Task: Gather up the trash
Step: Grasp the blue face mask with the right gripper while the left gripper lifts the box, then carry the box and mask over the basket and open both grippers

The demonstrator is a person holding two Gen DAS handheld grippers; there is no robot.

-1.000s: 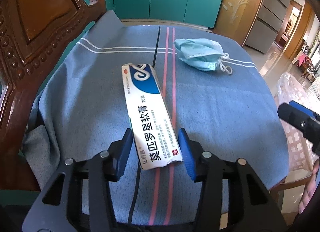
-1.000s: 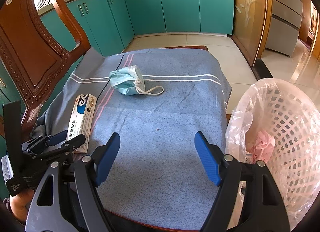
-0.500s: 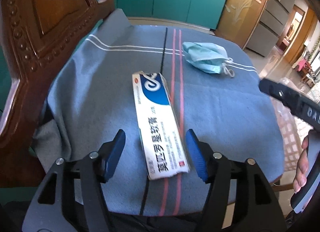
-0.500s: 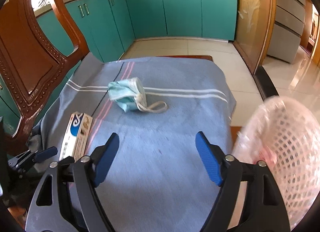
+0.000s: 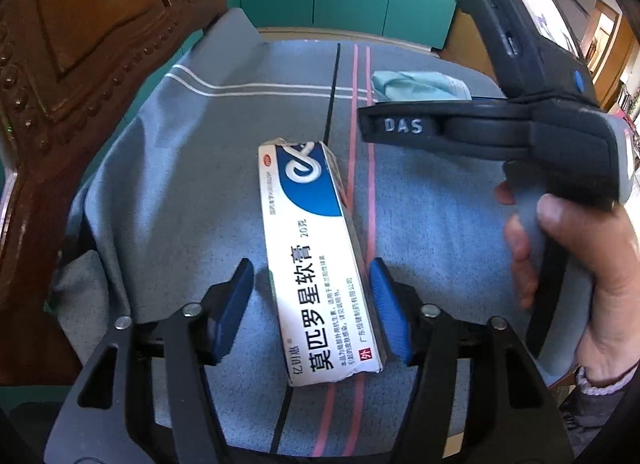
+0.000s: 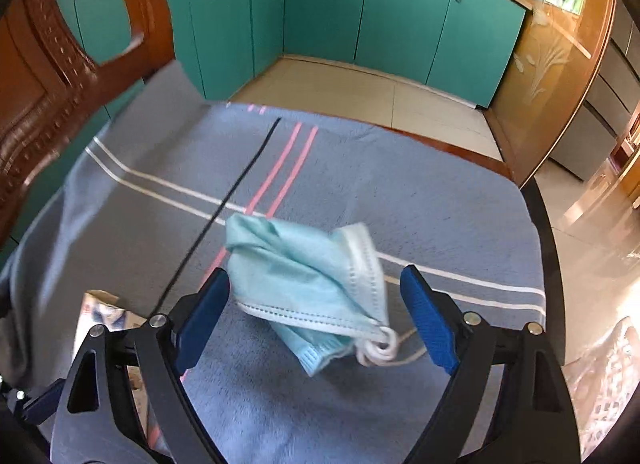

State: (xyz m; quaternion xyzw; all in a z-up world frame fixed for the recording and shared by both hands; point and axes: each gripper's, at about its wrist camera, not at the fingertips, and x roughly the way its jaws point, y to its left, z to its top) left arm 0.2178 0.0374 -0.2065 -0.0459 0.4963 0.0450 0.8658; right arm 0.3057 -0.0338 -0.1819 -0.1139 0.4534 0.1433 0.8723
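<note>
A white and blue ointment box (image 5: 316,260) lies on the blue-grey tablecloth (image 5: 180,184). My left gripper (image 5: 312,304) is open, its jaws on either side of the box's near end, not closed on it. A crumpled light-blue face mask (image 6: 308,284) lies on the cloth; my right gripper (image 6: 316,304) is open, its blue pads either side of the mask. The right gripper's body (image 5: 520,124) crosses the left wrist view above the mask (image 5: 416,84). The box's end shows at lower left in the right wrist view (image 6: 104,308).
A carved wooden chair back (image 5: 72,64) stands at the table's left edge. Teal cabinets (image 6: 360,12) line the far wall. A white mesh bin with a plastic liner (image 6: 600,384) shows at the lower right, off the table's right edge.
My right gripper has swung left and forward from near the bin to straddle the mask. My left gripper has moved forward a little along the box, still open.
</note>
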